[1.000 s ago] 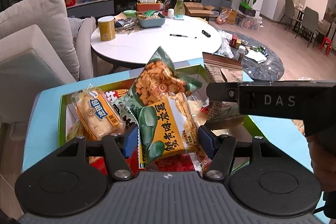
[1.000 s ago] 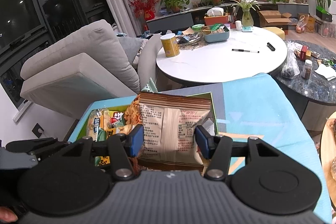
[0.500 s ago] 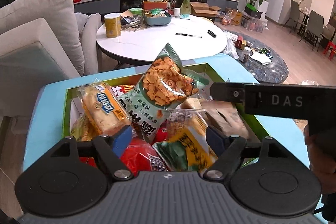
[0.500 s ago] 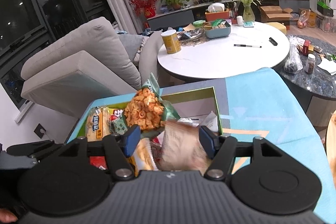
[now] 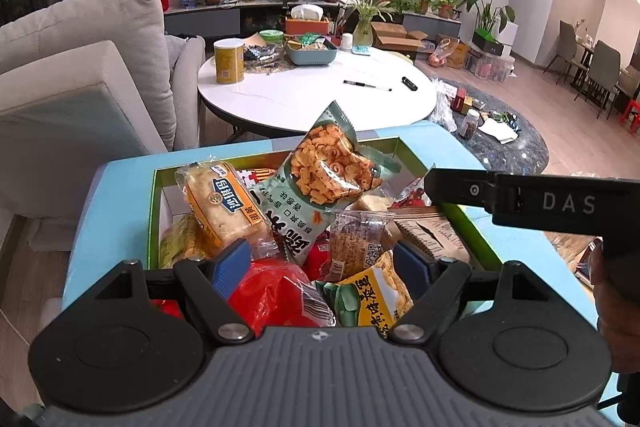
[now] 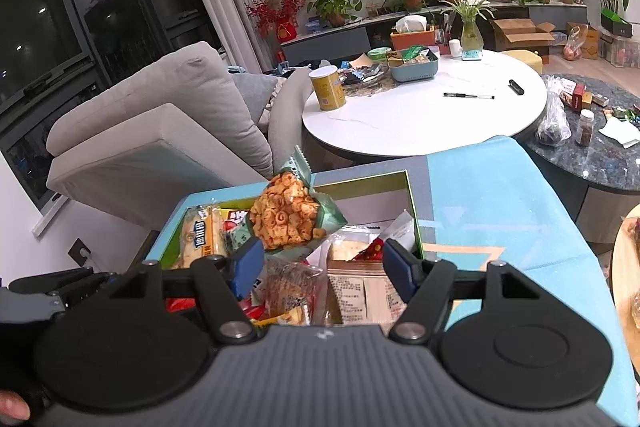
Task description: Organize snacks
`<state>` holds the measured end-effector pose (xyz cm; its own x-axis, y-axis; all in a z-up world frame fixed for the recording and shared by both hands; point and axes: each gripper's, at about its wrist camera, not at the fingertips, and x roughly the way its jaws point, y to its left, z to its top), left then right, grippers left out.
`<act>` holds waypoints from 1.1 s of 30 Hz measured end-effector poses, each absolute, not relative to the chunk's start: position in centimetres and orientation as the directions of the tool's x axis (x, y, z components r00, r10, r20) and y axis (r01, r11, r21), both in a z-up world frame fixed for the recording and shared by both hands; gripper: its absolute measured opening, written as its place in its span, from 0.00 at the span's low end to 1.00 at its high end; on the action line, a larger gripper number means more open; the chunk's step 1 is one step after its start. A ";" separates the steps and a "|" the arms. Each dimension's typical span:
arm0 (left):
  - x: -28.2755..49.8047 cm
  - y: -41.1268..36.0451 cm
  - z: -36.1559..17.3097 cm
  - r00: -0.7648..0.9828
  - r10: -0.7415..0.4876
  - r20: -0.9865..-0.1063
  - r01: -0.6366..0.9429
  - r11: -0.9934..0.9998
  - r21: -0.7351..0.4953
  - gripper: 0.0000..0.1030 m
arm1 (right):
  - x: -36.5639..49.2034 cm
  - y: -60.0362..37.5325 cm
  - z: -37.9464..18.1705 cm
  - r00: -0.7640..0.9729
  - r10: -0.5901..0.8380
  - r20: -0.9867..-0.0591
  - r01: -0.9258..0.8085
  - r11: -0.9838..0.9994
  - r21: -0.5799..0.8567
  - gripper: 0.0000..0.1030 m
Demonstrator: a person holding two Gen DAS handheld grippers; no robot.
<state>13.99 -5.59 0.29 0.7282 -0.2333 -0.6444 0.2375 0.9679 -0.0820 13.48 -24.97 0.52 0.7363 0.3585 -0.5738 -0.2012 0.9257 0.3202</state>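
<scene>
"DAS" in pale caps on the black body of the right gripper [image 5: 532,203], seen from left wrist cam. Snack packs in the box carry Chinese print, e.g. green chips bag [image 5: 320,183] & yellow pack [image 5: 372,295]; QR code on a small clear-wrapped bar [image 5: 354,239].

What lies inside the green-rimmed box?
The box holds piled snack packets: a tall green crisp bag, a bread pack, a red packet. Its floor and lower packets are covered.
</scene>
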 end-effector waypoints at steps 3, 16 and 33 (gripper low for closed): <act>13.2 -5.3 0.8 0.740 -0.233 -0.631 0.232 0.969 -0.086 0.75 | 12.8 -24.9 1.1 0.742 0.359 -0.565 -0.204 0.925 0.320 0.83; 8.8 -3.8 3.4 0.789 -0.231 -0.570 0.220 0.971 -0.090 0.79 | 9.0 -24.5 3.5 0.770 0.357 -0.529 -0.218 0.926 0.308 0.83; 2.8 -2.6 4.7 0.830 -0.207 -0.517 0.198 0.978 -0.073 0.84 | 3.9 -23.7 5.0 0.793 0.338 -0.507 -0.228 0.936 0.268 0.83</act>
